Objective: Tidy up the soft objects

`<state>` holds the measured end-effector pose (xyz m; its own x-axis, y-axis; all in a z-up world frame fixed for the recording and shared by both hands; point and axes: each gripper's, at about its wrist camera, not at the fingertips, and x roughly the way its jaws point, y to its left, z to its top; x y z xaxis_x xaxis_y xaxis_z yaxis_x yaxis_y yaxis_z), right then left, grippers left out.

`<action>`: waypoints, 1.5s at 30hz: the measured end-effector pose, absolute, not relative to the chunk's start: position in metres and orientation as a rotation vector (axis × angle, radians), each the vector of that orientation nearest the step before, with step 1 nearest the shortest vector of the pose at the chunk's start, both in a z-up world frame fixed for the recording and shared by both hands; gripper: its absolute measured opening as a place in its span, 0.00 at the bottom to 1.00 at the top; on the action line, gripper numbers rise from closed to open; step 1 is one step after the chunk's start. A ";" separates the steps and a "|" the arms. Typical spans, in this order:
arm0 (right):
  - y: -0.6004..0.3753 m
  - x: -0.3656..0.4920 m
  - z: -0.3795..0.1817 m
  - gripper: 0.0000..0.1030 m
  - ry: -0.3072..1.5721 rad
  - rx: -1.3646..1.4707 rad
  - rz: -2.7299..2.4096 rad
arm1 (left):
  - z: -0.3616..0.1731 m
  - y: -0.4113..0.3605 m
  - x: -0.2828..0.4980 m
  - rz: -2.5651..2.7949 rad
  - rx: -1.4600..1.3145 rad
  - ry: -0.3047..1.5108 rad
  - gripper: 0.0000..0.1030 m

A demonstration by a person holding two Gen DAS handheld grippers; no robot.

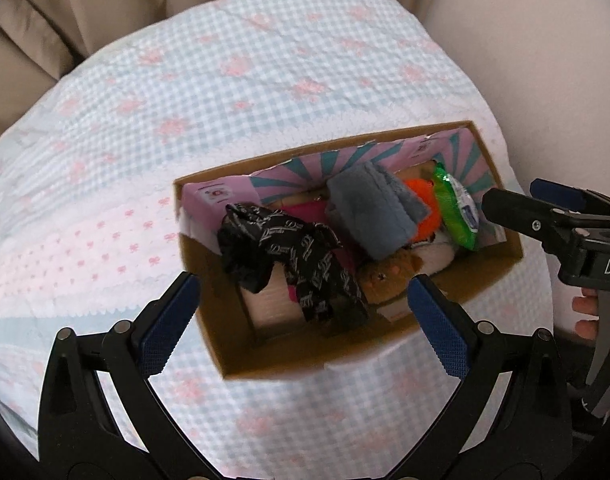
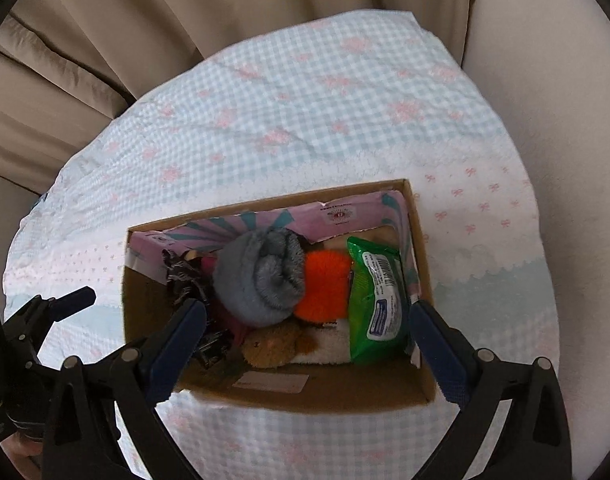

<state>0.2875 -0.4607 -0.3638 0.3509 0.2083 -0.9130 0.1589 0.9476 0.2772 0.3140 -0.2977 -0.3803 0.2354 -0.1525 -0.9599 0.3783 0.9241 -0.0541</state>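
A cardboard box (image 1: pixel 501 276) (image 2: pixel 419 240) sits on a bed. In it lie a black printed cloth (image 1: pixel 293 256) (image 2: pixel 181 276), a rolled grey fleece (image 1: pixel 369 212) (image 2: pixel 261 276), an orange fuzzy toy (image 1: pixel 421 204) (image 2: pixel 325 288), a green wipes packet (image 1: pixel 457 208) (image 2: pixel 379 300) and a brown plush (image 1: pixel 389 276) (image 2: pixel 273 346). My left gripper (image 1: pixel 305 300) is open and empty above the box's near edge. My right gripper (image 2: pixel 309 328) is open and empty over the box; it also shows at the right of the left wrist view (image 1: pixel 517 208).
The bed is covered by a blue-checked quilt with pink flowers (image 1: pixel 245 80) (image 2: pixel 325 112). Beige curtains (image 1: pixel 105 0) (image 2: pixel 105 40) hang behind it. A pale wall (image 1: pixel 525 40) (image 2: pixel 545 80) stands at the right.
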 end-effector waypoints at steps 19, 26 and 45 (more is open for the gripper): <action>-0.387 0.155 -0.138 0.98 0.879 0.235 -0.002 | -0.141 -0.183 0.176 -0.309 0.001 0.897 1.00; -0.339 0.097 -0.084 0.98 0.759 0.159 0.010 | -0.069 -0.132 0.109 -0.248 -0.009 0.695 1.00; -0.280 0.029 -0.041 0.98 0.480 0.066 -0.026 | -0.033 -0.081 0.035 -0.128 0.001 0.419 1.00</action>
<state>0.0286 -0.2796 -0.0407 0.8866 -0.0094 -0.4624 0.0407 0.9975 0.0578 0.0349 -0.0809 -0.0334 0.9056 -0.1236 -0.4058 0.1240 0.9920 -0.0255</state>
